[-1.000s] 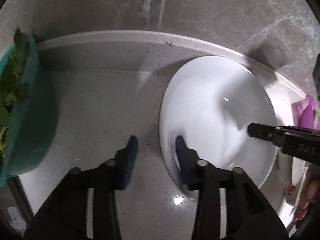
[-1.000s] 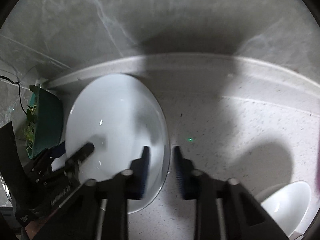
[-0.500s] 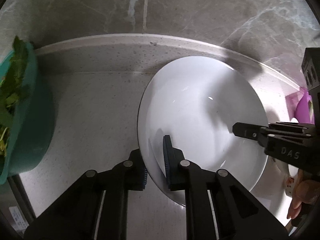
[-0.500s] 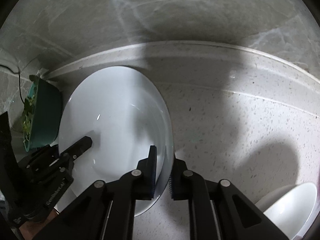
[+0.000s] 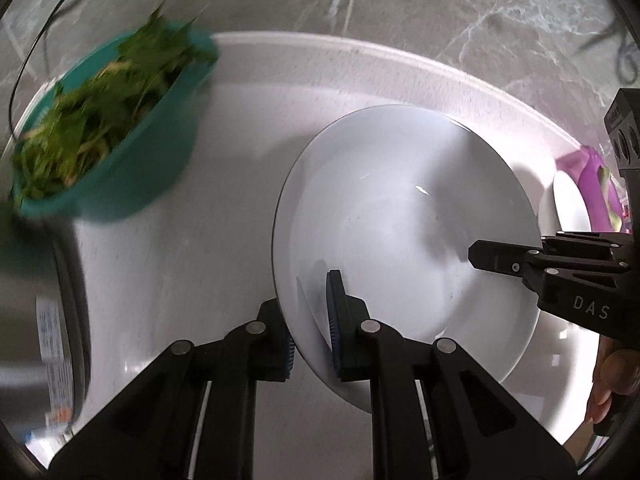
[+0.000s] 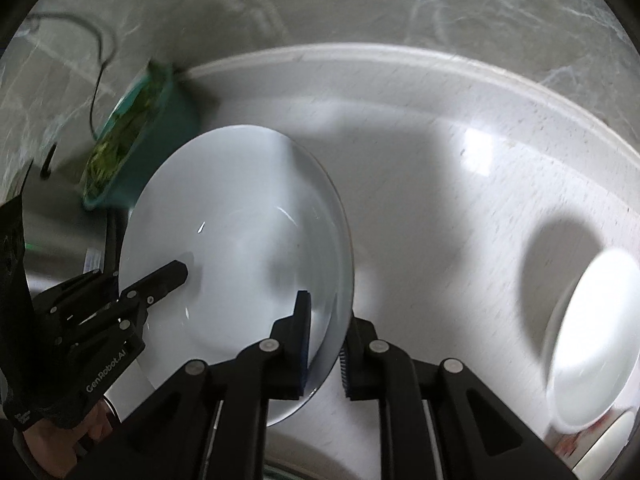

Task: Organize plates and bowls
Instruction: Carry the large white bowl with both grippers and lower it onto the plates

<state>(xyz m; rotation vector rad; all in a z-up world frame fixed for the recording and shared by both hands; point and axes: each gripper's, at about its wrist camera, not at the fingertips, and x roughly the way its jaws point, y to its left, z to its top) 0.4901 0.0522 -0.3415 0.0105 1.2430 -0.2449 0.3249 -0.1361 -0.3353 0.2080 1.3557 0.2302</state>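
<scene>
You've got the white plate (image 5: pixel 404 224) pinched at opposite rims: left gripper (image 5: pixel 314 320) clamped on one edge, right gripper (image 6: pixel 325 336) on the other, w/ the plate over a pale speckled counter (image 5: pixel 208 184). Grey marble wall (image 5: pixel 400 8) behind, raised white lip along the back. Teal bowl (image 5: pixel 132 160) of greens sits to the plate's left; white bowl (image 6: pixel 596 336) well apart on the right, blurred.

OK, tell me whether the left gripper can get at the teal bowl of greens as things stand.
Probably not right now. The left gripper is shut on the rim of the white plate, which the right gripper clamps too. The teal bowl sits off to its side, untouched, with open counter between.
</scene>
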